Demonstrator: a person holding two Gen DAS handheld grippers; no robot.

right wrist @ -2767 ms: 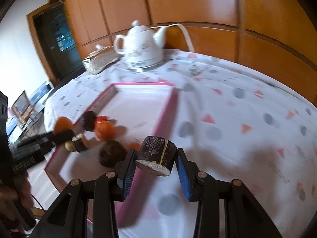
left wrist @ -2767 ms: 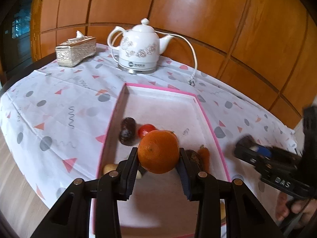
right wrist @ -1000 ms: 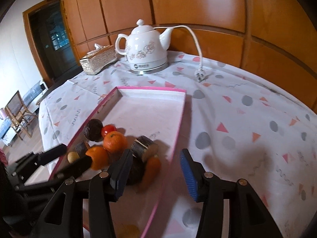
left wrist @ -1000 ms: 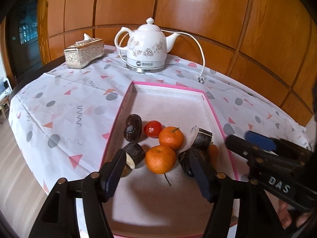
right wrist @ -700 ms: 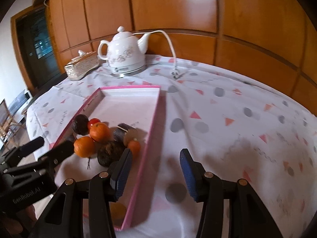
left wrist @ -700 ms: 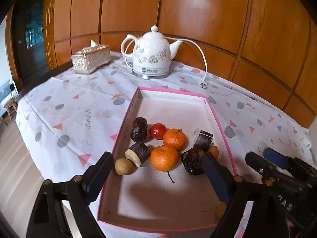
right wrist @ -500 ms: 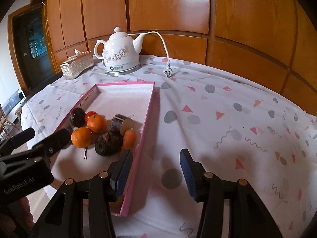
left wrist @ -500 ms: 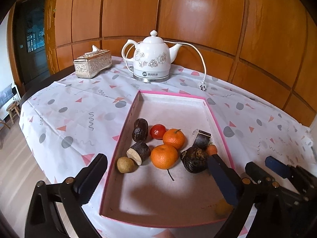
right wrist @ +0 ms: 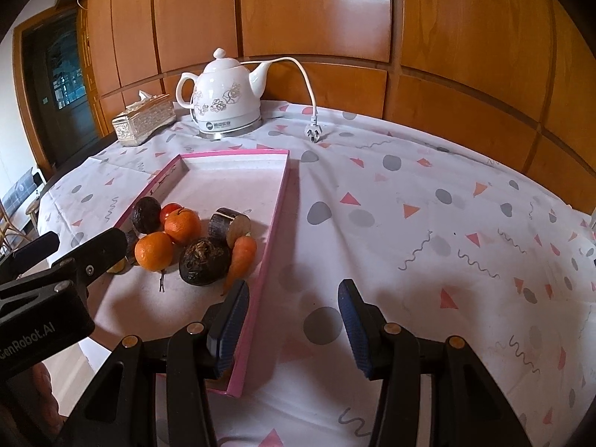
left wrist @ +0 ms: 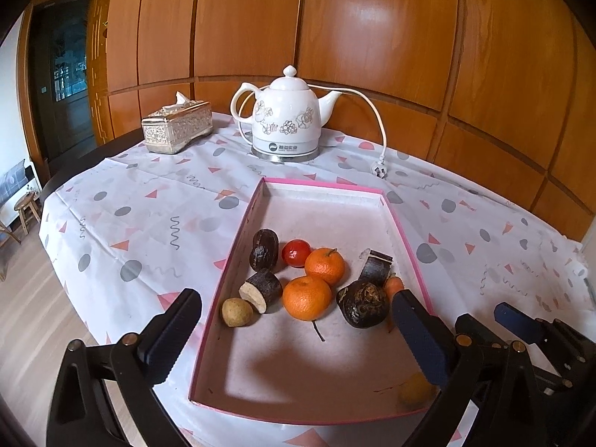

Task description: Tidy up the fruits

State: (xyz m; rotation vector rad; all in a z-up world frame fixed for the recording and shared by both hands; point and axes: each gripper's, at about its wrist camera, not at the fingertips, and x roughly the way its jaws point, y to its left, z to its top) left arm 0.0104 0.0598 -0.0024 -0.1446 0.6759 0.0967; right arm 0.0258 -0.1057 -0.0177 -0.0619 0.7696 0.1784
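A table [left wrist: 156, 201] under a white cloth patterned with dots and triangles filled both views, with wood panelling behind it. On the cloth lay a shallow pink-rimmed tray [left wrist: 324, 186], long side running away from the cameras. Behind it stood a white kettle [left wrist: 287, 119], its cord and plug [left wrist: 379, 169] trailing to the right, and a silver tissue box [left wrist: 177, 126] to its left.

The fruits sat bunched in the middle of the tray, toward its near half. Two oranges [left wrist: 307, 298] touched each other; a small red tomato [left wrist: 296, 252] lay just behind them. Left of these were a dark oval fruit [left wrist: 264, 249], a dark cut chunk [left wrist: 260, 290] with a pale face, and a small tan ball [left wrist: 236, 311] by the left wall. To the right lay a dark knobbly ball [left wrist: 363, 303], a second dark chunk [left wrist: 376, 266], and a carrot [right wrist: 242, 255] near the right wall. A yellowish fruit [left wrist: 415, 389] lay blurred in the near right corner.

The left gripper [left wrist: 294, 335] hung over the tray's near end, jaws spread very wide and holding nothing; the fruits lay ahead of the fingertips, none between them. The right gripper [right wrist: 292, 316] stood with jaws parted and bare, straddling the tray's right wall, one finger over the tray and the other over bare cloth, the fruits ahead and to its left.
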